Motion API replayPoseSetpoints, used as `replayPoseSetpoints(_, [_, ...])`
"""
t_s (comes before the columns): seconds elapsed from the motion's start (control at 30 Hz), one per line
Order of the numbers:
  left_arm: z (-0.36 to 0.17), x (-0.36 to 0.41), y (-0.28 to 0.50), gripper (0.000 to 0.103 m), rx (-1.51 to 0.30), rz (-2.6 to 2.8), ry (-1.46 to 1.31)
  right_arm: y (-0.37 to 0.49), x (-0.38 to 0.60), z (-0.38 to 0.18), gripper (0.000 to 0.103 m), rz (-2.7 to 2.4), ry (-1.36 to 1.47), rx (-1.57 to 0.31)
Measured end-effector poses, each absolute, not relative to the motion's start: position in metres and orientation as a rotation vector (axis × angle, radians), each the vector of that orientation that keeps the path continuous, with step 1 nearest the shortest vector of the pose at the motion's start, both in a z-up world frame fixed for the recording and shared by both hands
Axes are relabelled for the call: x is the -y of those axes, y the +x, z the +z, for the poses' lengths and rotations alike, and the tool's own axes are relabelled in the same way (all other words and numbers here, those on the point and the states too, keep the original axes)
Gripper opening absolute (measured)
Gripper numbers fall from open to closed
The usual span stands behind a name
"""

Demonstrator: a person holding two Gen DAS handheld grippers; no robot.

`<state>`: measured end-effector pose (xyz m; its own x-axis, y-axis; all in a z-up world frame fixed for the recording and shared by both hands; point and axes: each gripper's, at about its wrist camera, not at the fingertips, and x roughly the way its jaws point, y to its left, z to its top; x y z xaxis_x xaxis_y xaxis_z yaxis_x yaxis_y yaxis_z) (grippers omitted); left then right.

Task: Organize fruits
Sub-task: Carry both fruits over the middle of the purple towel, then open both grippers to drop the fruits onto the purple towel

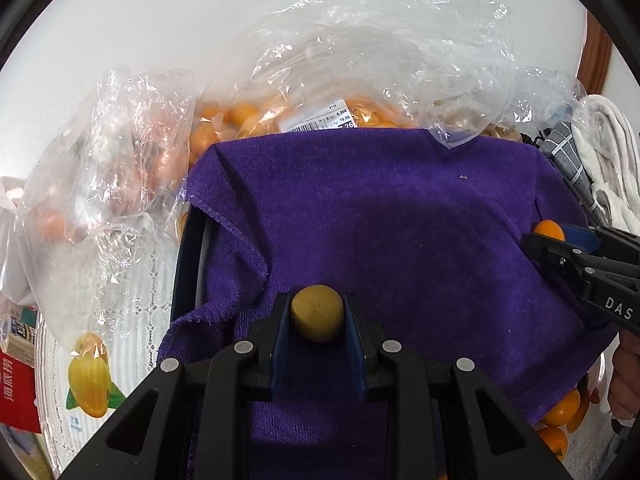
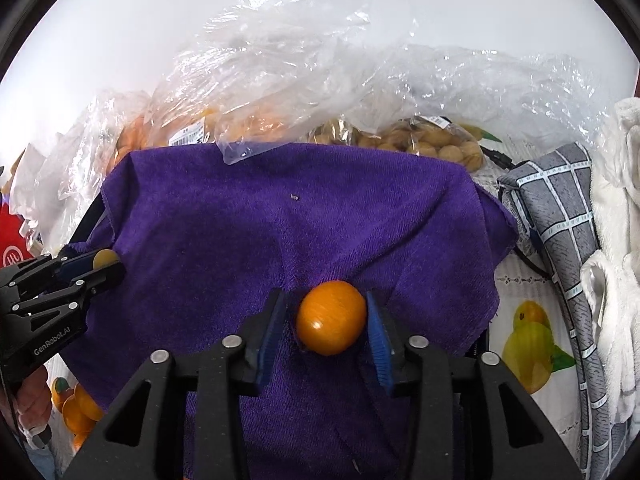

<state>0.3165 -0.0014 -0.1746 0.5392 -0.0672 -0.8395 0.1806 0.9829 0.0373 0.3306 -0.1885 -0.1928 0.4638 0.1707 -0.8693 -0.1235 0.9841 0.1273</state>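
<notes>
A purple towel (image 1: 400, 220) (image 2: 280, 220) lies draped over a black-rimmed tray (image 1: 186, 248). My left gripper (image 1: 317, 314) is shut on a small tan round fruit (image 1: 317, 312), held just above the towel's near part; the right wrist view shows that gripper (image 2: 108, 266) and its fruit (image 2: 105, 258) at the left. My right gripper (image 2: 329, 322) stands open around a glossy orange fruit (image 2: 331, 318) that rests on the towel, with a gap at the left pad. In the left wrist view that gripper (image 1: 550, 240) and the orange fruit (image 1: 550, 230) sit at the towel's right edge.
Behind the towel lie clear plastic bags of orange fruits (image 1: 240, 116) and of tan fruits (image 2: 424, 140). A grey checked cloth (image 2: 560, 220) and white towel (image 2: 616, 240) sit at the right. A red carton (image 1: 16, 384) is at the left, with loose oranges (image 2: 78, 408) near the front.
</notes>
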Motion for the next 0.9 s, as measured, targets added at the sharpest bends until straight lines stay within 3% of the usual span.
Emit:
replayPoseSetpoints(0.2, [-0.171, 0.004, 0.317, 0.029, -0.985, -0.169, 0.100, 0.329, 0.189, -0.184, 0.059, 0.181, 0.041, -1.062])
replayPoseSetpoints(0.33, [-0.160, 0.000, 0.313, 0.053, -0.942, -0.182, 0.068, 0.325, 0.186, -0.171, 0.060, 0.178, 0.016, -1.027])
replayPoseSetpoints(0.37, [-0.156, -0.001, 0.311, 0.056, -0.924, -0.181, 0.067, 0.323, 0.185, -0.167, 0.060, 0.177, 0.016, -1.015])
replayPoseSetpoints(0.67, [-0.123, -0.014, 0.300, 0.056, -0.836, -0.160, -0.023, 0.304, 0.187, -0.129, 0.060, 0.113, 0.069, -0.927])
replayPoseSetpoints(0.9, [-0.090, -0.020, 0.286, 0.056, -0.754, -0.139, -0.009, 0.273, 0.192, -0.117, 0.060, 0.109, 0.049, -0.982])
